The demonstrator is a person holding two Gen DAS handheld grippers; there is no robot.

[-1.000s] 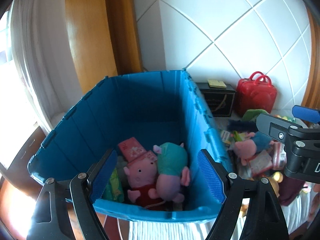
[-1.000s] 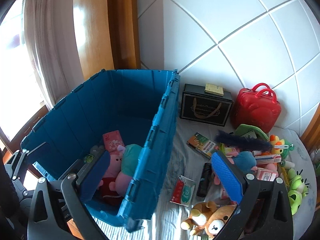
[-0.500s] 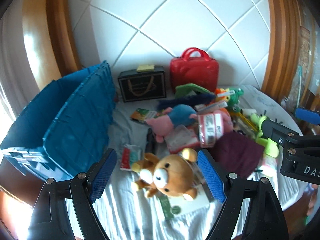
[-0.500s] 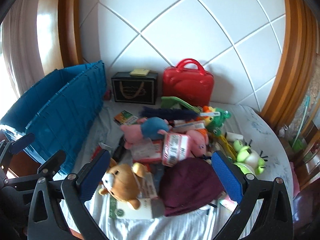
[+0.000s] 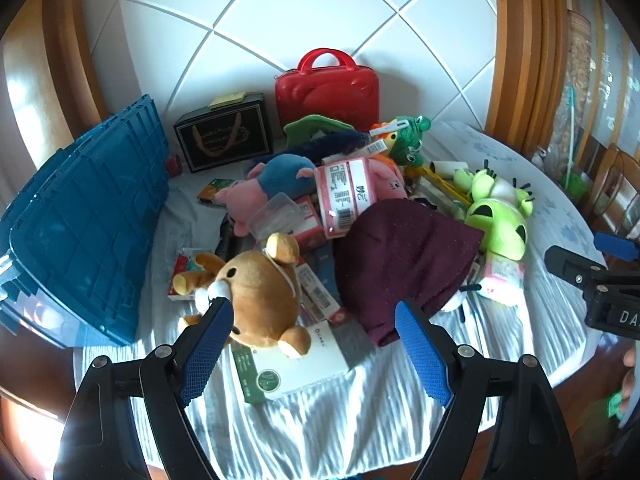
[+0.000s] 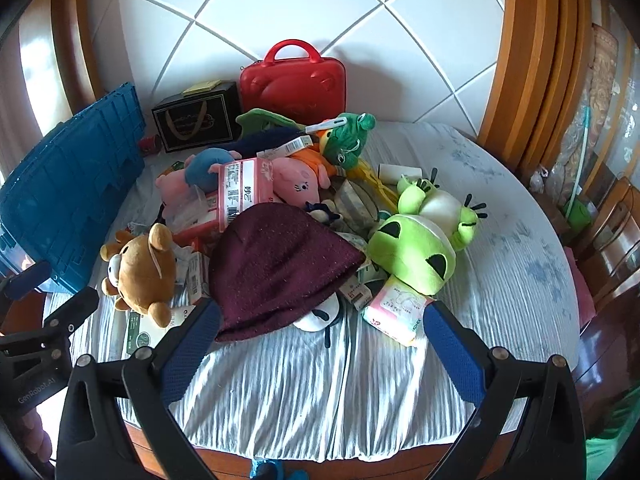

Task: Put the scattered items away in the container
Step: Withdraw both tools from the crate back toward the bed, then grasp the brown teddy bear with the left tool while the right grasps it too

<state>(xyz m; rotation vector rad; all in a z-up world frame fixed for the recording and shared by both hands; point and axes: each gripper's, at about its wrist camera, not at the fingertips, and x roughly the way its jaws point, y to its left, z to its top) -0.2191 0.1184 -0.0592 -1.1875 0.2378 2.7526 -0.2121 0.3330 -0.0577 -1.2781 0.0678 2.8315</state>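
- The round table (image 6: pixel 500 240), under a pale crinkled cloth, carries the whole heap of scattered things.
- The blue container (image 5: pixel 92 216) stands at the table's left edge, its ribbed side wall facing the pile; its inside is hidden from both views.
- A red case (image 6: pixel 294 88) with a handle stands upright against the tiled wall, a black gift box (image 6: pixel 196 122) just beside it on the left.
- A maroon knit hat (image 6: pixel 276 264) lies in the middle of the heap, draped over smaller items.
- A lime-green frog plush (image 6: pixel 416 246) lies touching the hat's right side.
- A brown bear plush (image 5: pixel 256 280) lies on the hat's left, partly on a white box (image 5: pixel 296 360).
- The left gripper (image 5: pixel 310 350) hangs above the near edge of the pile, fingers spread wide and empty, the bear just behind its left pad.
- The right gripper (image 6: pixel 320 344) hangs over the cloth in front of the hat, fingers also released with nothing between them.
- A pink packet (image 6: pixel 396 312) rests below the frog.
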